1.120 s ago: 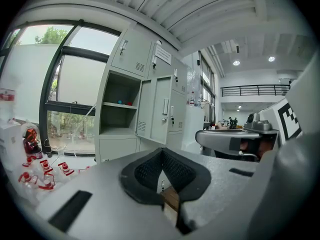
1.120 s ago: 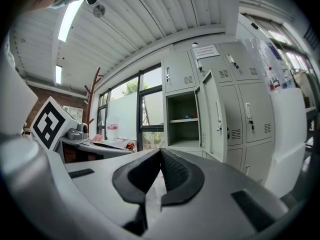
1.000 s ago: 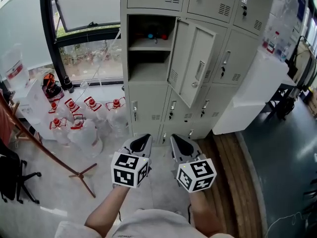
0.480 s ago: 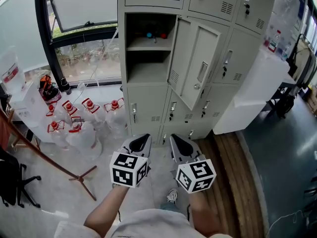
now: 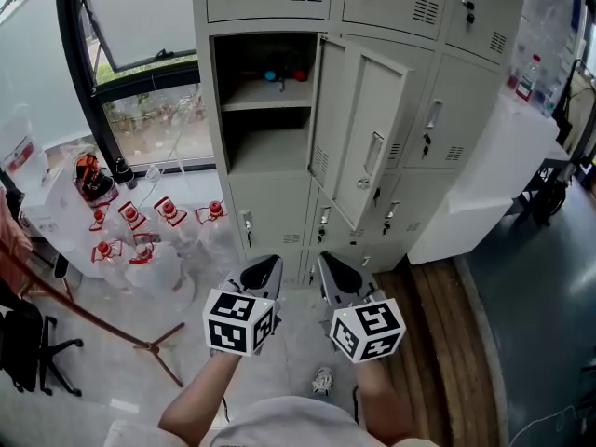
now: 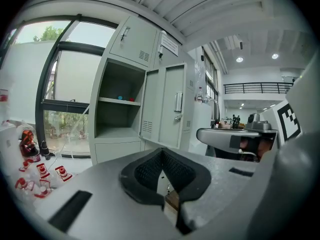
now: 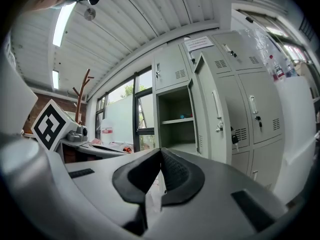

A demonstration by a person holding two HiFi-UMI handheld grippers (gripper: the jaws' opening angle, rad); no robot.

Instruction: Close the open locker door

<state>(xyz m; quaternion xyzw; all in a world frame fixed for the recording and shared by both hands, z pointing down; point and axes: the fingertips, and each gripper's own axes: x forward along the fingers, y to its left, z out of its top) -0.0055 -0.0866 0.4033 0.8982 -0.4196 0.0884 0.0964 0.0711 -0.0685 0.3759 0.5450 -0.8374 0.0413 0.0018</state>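
Observation:
A grey locker bank fills the top of the head view. One locker door (image 5: 358, 133) stands swung out to the right of its open compartment (image 5: 265, 101), which has a shelf with small coloured items on it. My left gripper (image 5: 263, 270) and right gripper (image 5: 333, 270) are side by side low in the view, both shut and empty, well short of the lockers. The left gripper view shows the left gripper (image 6: 161, 151) with its pads meeting, and the open door (image 6: 167, 104) ahead. From the right gripper (image 7: 161, 151), also with its pads together, the door (image 7: 210, 109) appears edge-on to the right.
Several clear water jugs with red caps (image 5: 140, 240) stand on the floor left of the lockers, under a window. A wooden coat stand (image 5: 93, 319) leans across the lower left, near a black chair (image 5: 23, 343). A white cabinet (image 5: 484, 175) adjoins the lockers on the right.
Both grippers and the camera have moved closer to the lockers, which now look larger and sit further left in the head view. The door still stands open and both grippers stay shut.

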